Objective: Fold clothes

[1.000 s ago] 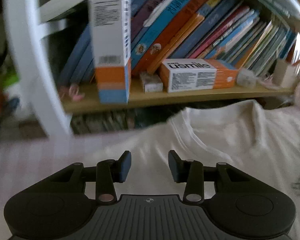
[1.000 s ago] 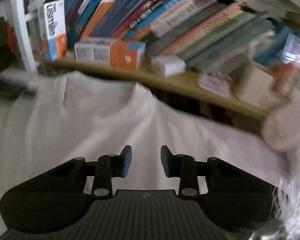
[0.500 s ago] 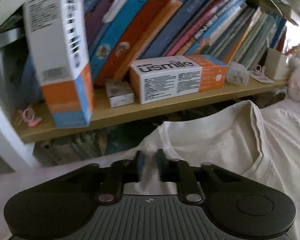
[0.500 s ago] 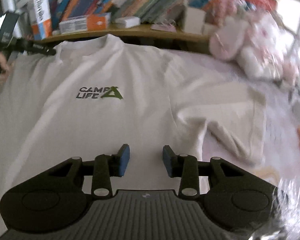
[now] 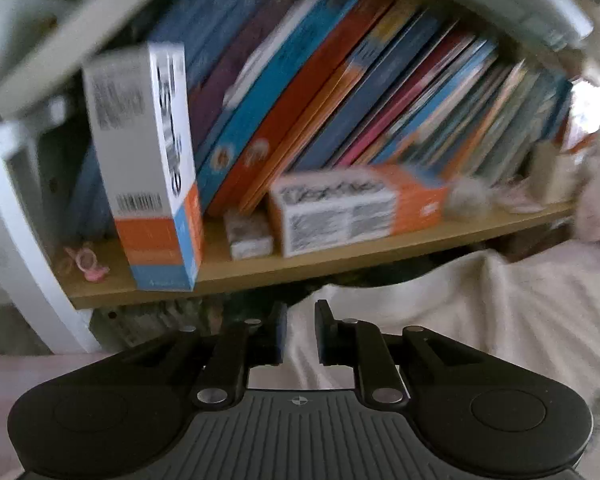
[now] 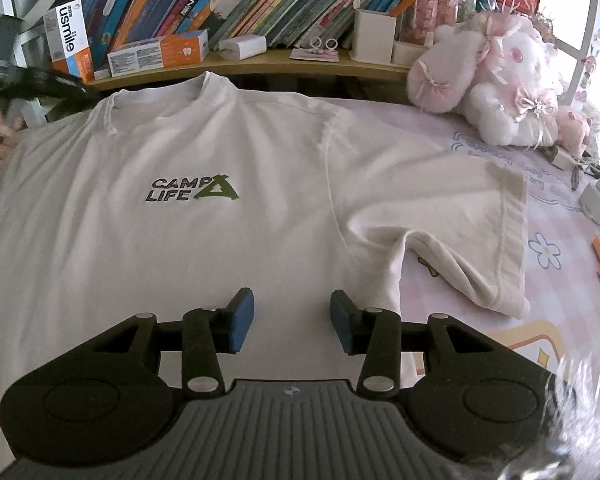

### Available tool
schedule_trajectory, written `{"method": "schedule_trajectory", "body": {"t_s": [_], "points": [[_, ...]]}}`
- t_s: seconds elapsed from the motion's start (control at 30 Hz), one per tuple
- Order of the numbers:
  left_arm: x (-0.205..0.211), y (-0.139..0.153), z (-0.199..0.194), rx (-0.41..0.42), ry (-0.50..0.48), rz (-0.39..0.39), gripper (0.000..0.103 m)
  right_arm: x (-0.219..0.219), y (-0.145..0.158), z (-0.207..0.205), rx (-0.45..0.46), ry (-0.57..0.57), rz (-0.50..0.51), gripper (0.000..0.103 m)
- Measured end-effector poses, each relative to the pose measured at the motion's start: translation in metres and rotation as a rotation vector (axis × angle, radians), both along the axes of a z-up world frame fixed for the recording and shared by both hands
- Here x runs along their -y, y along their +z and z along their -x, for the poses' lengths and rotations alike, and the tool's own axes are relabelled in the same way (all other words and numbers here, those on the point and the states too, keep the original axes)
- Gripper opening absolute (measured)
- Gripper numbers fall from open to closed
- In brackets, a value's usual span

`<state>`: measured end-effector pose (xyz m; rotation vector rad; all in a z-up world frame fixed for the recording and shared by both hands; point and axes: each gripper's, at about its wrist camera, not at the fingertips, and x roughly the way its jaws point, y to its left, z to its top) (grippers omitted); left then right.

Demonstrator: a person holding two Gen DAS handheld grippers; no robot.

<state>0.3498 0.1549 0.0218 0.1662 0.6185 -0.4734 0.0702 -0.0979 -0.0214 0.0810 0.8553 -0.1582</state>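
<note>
One T-shirt [image 6: 228,184] lies flat beneath right gripper [image 6: 292,320], jaws opening.

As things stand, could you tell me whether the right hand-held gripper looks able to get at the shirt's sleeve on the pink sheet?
Probably yes: the right hand-held gripper, its jaws opening with nothing gripped, hovers over the T-shirt, and the sleeve lies uncovered beside it.

T-shirt [image 6: 228,240] matt white cloth; shelf [image 6: 260,65] smooth wood; plush toy [image 6: 496,80] fluffy.
</note>
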Motion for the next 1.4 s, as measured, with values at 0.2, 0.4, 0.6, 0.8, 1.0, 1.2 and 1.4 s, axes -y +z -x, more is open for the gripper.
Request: {"method": "schedule_trajectory", "body": {"t_s": [0.2, 0.4, 0.6, 0.8, 1.0, 1.2, 1.4], "points": [[-0.019, 0.020, 0.085, 0.021, -0.041, -0.052, 0.020, 0.002, 0.001, 0.000, 0.000, 0.004, -0.001, 0.045], [-0.053, 0.025, 0.182, -0.029, 0.038, -0.094, 0.039, 0.009, 0.006, 0.008, -0.008, -0.016, -0.039, 0.047], [-0.078, 0.021, 0.246, -0.098, 0.175, -0.097, 0.062, 0.018, 0.025, 0.051, 0.008, -0.024, -0.043, 0.051], [-0.097, 0.016, 0.285, -0.115, 0.242, -0.150, 0.066, 0.033, 0.028, 0.107, -0.030, -0.072, -0.031, 0.051], [-0.108, 0.010, 0.292, -0.172, 0.292, -0.114, 0.066, 0.033, 0.016, 0.138, -0.076, -0.107, -0.052, 0.052], [-0.093, 0.004, 0.297, -0.170, 0.206, -0.128, 0.066, 0.029, 0.007, 0.157, -0.105, -0.140, -0.058, 0.051], [-0.100, 0.002, 0.298, -0.166, 0.206, -0.147, 0.066, 0.034, 0.004, 0.172, -0.111, -0.200, -0.061, 0.052]]}}
